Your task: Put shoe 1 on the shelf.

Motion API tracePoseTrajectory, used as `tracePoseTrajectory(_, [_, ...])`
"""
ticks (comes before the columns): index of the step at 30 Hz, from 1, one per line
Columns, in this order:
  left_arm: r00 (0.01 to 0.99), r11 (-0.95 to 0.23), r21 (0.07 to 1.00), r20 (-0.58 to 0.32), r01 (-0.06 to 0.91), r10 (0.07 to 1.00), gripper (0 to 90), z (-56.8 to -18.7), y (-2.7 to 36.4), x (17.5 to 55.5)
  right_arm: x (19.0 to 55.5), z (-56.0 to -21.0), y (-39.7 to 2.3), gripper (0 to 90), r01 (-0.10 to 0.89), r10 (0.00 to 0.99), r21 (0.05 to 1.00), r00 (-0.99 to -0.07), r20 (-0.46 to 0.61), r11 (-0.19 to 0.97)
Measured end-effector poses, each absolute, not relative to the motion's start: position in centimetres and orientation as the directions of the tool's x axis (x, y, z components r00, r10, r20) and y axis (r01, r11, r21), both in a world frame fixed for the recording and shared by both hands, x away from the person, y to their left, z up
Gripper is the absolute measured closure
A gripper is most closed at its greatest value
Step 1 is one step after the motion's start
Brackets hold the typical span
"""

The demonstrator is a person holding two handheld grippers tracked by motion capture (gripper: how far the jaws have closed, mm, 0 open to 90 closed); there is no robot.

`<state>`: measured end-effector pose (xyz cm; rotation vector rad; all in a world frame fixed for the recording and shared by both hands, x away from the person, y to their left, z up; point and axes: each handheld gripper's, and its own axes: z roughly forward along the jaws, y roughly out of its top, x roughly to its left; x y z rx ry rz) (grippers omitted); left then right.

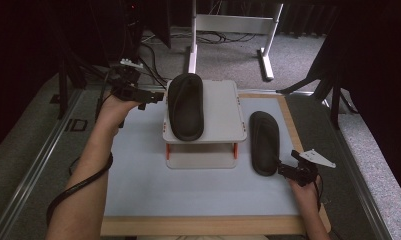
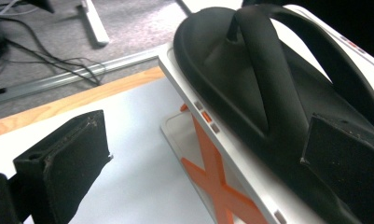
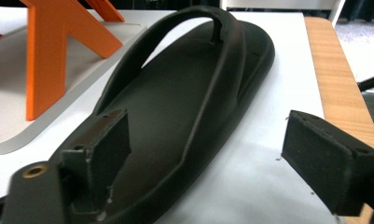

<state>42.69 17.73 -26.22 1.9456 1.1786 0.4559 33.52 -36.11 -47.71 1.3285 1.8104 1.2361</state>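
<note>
The left gripper, its jaws spread wide and holding nothing, sits just beside the toe end of the black sandal on the rack, which lies along the top shelf of the white two-tier rack with orange braces; in the left gripper view one jaw overlaps that sandal's edge while the other hangs over the pale blue mat. The right gripper is likewise spread and empty, its jaws at the heel end of the second black sandal, which lies flat on the mat right of the rack.
</note>
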Motion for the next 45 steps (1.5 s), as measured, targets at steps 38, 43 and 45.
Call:
tracePoseTrajectory(38, [0.420, -0.149, 0.887, -0.054, 0.437, 0.906, 0.2, -39.9, 23.7, 35.8, 33.4, -47.7, -35.6, 13.8, 0.430, 0.939, 0.895, -0.341, 0.039, 0.118])
tracePoseTrajectory(43, [0.410, -0.126, 0.903, -0.060, 0.412, 0.910, 0.1, -41.9, 23.9, 35.0, 33.3, -47.7, -35.4, 13.9, 0.425, 0.939, 0.895, -0.343, 0.021, 0.135])
tracePoseTrajectory(45, [0.413, -0.139, 0.906, -0.043, 0.400, 0.910, 0.1, -42.5, 23.9, 34.5, 33.3, -47.7, -35.4, 13.9, 0.423, 0.940, 0.897, -0.339, 0.022, 0.131])
